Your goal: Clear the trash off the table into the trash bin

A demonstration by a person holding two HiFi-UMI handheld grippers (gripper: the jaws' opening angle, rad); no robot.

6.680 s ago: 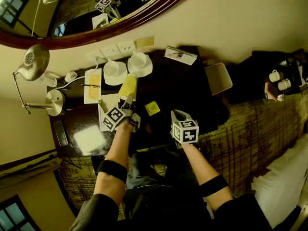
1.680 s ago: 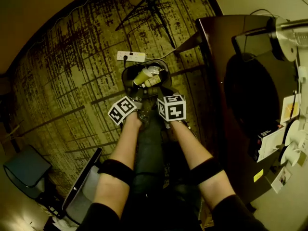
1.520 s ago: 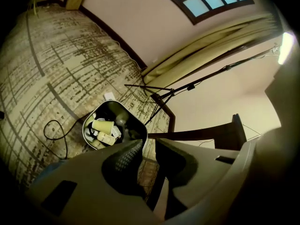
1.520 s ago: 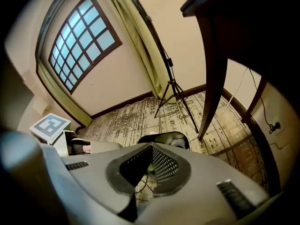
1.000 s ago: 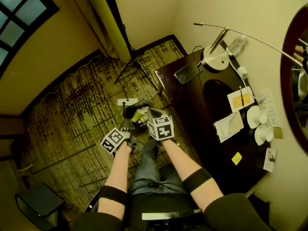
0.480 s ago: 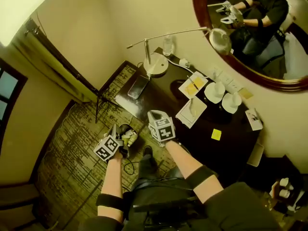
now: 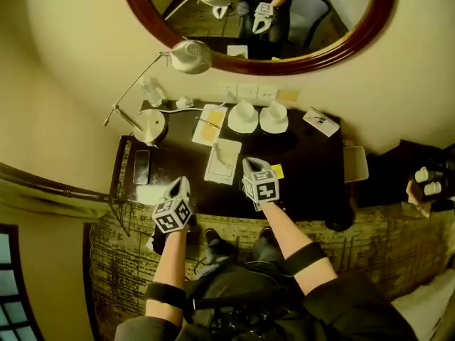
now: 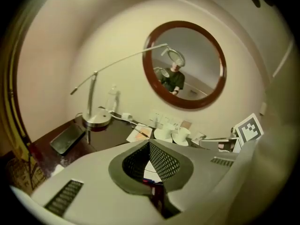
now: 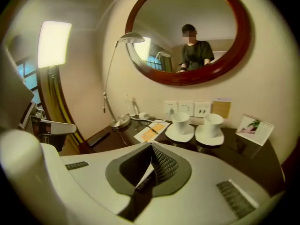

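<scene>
Head view looks down on a round mirror [image 7: 213, 20] hung on the wall above a dark table [image 7: 313, 169], with a desk lamp [image 7: 151, 126] standing at the table's left end. Both grippers hover at the near edge, the left gripper [image 7: 178, 185] toward the left end and the right gripper [image 7: 251, 165] nearer the middle, each clenched tight with nothing between its jaws. Beyond them lie a white sheet of paper [image 7: 223, 160], two cups [image 7: 243, 116] on saucers by the wall, a phone [image 7: 141, 167] at the left, and a small yellow note [image 7: 278, 170] on the tabletop just beside the right gripper.
</scene>
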